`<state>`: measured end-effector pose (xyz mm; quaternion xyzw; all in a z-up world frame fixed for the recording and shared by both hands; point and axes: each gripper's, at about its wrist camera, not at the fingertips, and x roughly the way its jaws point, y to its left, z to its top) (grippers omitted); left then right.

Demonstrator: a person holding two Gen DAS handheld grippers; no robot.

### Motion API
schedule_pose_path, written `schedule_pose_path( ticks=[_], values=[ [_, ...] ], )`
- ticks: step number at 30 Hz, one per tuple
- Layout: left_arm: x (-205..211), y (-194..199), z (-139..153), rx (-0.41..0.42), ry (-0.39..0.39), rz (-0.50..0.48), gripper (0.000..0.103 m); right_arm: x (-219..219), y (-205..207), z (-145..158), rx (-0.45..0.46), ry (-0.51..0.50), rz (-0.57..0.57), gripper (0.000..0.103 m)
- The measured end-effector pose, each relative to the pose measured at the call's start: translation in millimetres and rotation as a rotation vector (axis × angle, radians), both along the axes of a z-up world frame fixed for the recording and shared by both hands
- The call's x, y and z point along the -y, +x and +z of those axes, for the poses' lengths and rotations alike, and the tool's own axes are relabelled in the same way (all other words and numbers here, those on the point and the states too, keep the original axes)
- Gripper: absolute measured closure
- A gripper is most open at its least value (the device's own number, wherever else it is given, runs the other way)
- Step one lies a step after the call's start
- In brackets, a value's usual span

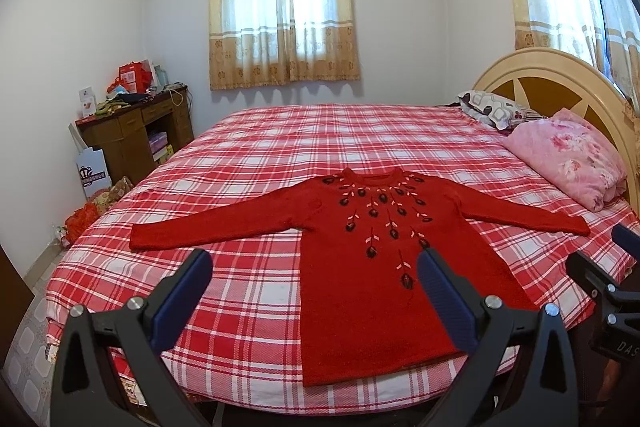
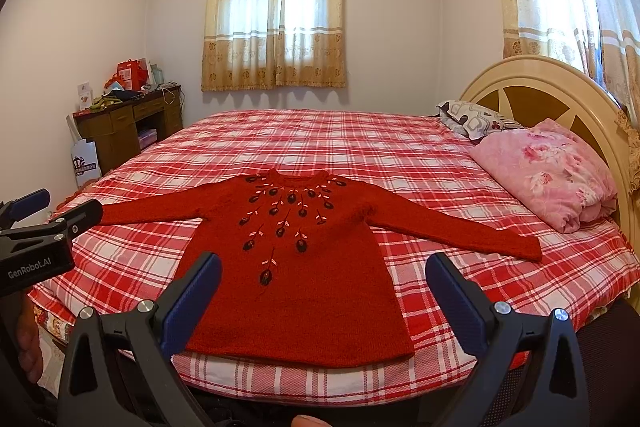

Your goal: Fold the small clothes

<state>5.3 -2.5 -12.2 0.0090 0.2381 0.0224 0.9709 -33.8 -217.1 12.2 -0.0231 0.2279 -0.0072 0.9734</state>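
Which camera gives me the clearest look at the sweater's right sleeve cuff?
The right wrist view: the red sweater lies spread flat on the bed, and that cuff shows whole, well inside the frame. The left wrist view also shows the cuff, but nearer the distorted edge, beside the right gripper.

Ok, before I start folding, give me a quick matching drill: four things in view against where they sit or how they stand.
Things:
1. red sweater
2. pink quilt
3. wooden desk
4. left gripper

Places or states:
A. bundled by the headboard
B. against the far left wall
C. open, hovering at the near bed edge
D. spread flat, sleeves out, on the plaid bedsheet

Pairs: 1-D, 2-A, 3-B, 4-C
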Motion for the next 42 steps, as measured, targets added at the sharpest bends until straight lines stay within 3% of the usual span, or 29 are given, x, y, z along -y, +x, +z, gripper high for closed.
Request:
schedule_pose_path(
  ticks=[42],
  values=[
    [-3.3, 2.6, -2.2, -0.015, -0.008, 0.001, 0.0, 0.3, -0.8, -7.4, -0.015, 0.007, 0.0, 0.001]
  ],
)
